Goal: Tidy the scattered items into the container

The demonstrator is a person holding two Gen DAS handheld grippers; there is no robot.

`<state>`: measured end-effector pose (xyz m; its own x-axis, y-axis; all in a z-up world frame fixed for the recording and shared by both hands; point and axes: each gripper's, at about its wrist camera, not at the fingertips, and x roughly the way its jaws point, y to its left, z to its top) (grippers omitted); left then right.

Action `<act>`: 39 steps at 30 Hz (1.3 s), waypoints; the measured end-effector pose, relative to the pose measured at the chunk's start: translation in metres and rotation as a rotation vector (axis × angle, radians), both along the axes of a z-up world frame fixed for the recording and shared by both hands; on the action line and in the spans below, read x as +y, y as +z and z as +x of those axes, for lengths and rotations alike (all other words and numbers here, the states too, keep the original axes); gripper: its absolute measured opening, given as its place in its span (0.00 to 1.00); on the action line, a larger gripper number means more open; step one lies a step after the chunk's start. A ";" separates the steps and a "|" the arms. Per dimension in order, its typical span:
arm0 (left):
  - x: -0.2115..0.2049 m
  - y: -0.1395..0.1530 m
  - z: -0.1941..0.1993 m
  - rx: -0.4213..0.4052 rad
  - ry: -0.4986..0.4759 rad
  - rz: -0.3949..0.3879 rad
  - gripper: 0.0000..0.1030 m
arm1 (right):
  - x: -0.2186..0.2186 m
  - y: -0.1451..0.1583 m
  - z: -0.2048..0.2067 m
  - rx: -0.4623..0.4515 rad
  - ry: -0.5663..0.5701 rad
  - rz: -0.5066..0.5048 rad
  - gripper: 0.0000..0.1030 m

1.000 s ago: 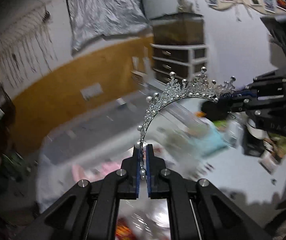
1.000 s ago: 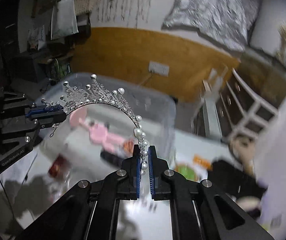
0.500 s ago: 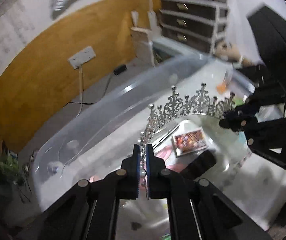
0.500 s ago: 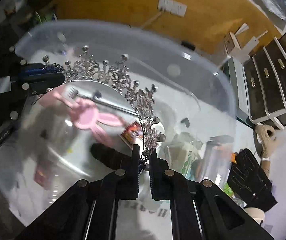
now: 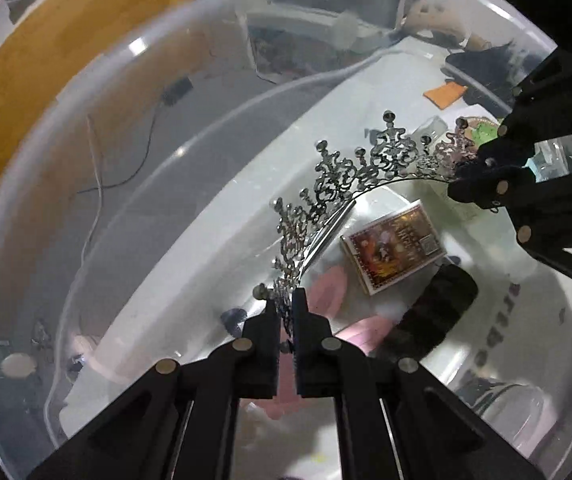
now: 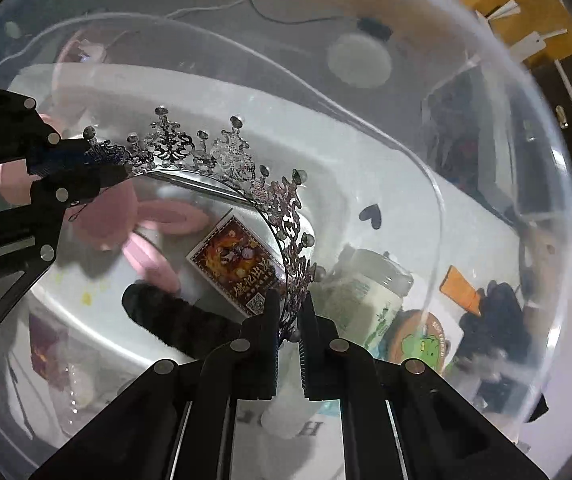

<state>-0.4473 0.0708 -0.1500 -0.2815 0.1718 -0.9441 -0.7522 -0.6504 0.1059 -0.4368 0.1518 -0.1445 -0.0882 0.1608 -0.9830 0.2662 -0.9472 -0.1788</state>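
Tiara (image 5: pixel 366 176) lowered into bin (image 5: pixel 86 128); apparently level | spikes up; spans both grippers

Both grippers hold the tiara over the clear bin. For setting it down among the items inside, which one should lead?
Neither clearly, as each pinches one end: left gripper, right gripper. The tiara hangs over the card box inside the bin. Probably lower together; the left, nearer the pink plush, might release first.

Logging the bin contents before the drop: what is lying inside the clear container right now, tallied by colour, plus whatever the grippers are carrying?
Pink plush toy: 1
Black fuzzy item: 1
Red-brown card box: 1
Silver fork, partly behind the tiara: 1
Silver tiara, held over the container by left gripper and right gripper: 1
Total: 5
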 end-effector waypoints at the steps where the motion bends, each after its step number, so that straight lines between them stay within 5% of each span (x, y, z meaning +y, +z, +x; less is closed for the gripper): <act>1: 0.000 -0.004 -0.003 -0.007 0.002 0.001 0.06 | 0.000 -0.002 -0.003 -0.010 -0.010 0.004 0.08; 13: 0.017 -0.054 -0.012 -0.062 0.014 -0.040 0.06 | -0.002 -0.018 -0.019 -0.029 -0.076 0.004 0.08; 29: 0.043 -0.065 -0.001 -0.069 -0.050 -0.059 0.06 | 0.020 0.071 0.020 0.149 -0.085 -0.172 0.08; 31: 0.041 -0.062 -0.001 -0.049 -0.043 -0.056 0.14 | 0.026 0.074 0.025 0.169 -0.092 -0.183 0.08; 33: 0.036 -0.055 -0.002 -0.036 -0.028 -0.037 0.50 | 0.029 0.076 0.029 0.184 -0.104 -0.192 0.08; 35: 0.031 -0.045 -0.001 -0.017 -0.015 -0.009 0.73 | 0.031 0.077 0.033 0.200 -0.116 -0.201 0.08; 38: 0.025 -0.027 0.002 -0.021 0.004 0.044 0.75 | 0.036 0.078 0.038 0.215 -0.135 -0.216 0.09; 39: 0.024 -0.021 0.003 -0.026 0.012 0.053 0.76 | 0.037 0.079 0.040 0.222 -0.140 -0.225 0.16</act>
<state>-0.4442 0.0951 -0.1714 -0.2588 0.2189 -0.9408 -0.7466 -0.6633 0.0510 -0.3967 0.1888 -0.0652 -0.2966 -0.0324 -0.9545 0.1092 -0.9940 -0.0002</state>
